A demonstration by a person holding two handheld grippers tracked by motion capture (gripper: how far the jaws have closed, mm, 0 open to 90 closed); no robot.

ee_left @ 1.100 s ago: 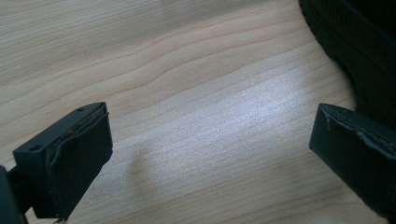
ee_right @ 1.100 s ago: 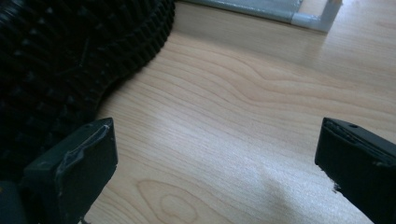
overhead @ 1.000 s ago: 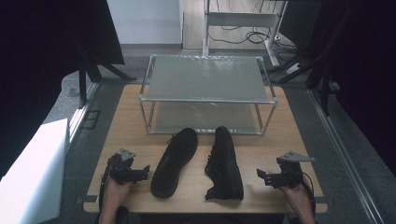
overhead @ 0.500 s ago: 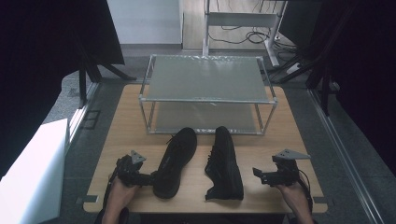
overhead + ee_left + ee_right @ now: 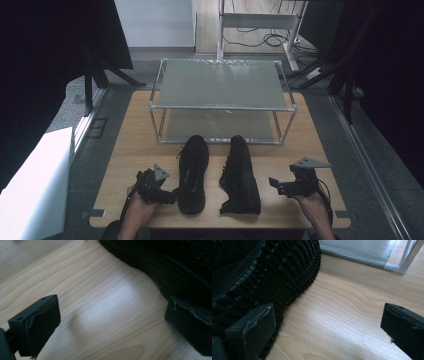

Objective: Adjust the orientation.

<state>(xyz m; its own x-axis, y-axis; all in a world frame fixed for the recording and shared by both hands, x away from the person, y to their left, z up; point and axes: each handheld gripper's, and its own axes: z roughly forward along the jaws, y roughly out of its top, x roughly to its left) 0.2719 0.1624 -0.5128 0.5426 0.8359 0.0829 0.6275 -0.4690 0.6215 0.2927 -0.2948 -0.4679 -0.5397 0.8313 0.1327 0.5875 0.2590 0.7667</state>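
Your table (image 5: 310, 132) carries a two-tier metal shoe rack (image 5: 222, 100) at its far side, and both black shoes lie on the bare wood just in front of that rack, toes toward it, side by side and apart from each other. The left shoe (image 5: 193, 172) sits sole-down; the right shoe (image 5: 240, 172) appears tipped onto its side, its ribbed sole (image 5: 274, 277) facing your right gripper (image 5: 275, 185).

The rack's lower shelf has a raised front rail (image 5: 352, 256). If you carry a shoe in low, I expect the toe to catch that rail and jolt the rack.

The tipped shoe is the next risk. Your right gripper's jaws stand wide open, one pad (image 5: 257, 327) just beside the sole, nothing held. Close on the sole edge alone and the shoe will likely swivel and drop.

Your left gripper (image 5: 167, 196) is also spread open and empty, with one pad (image 5: 190, 325) close against the left shoe's dark side wall (image 5: 160, 272). Push further before closing and you may shove the shoe toward its partner instead of gripping it.
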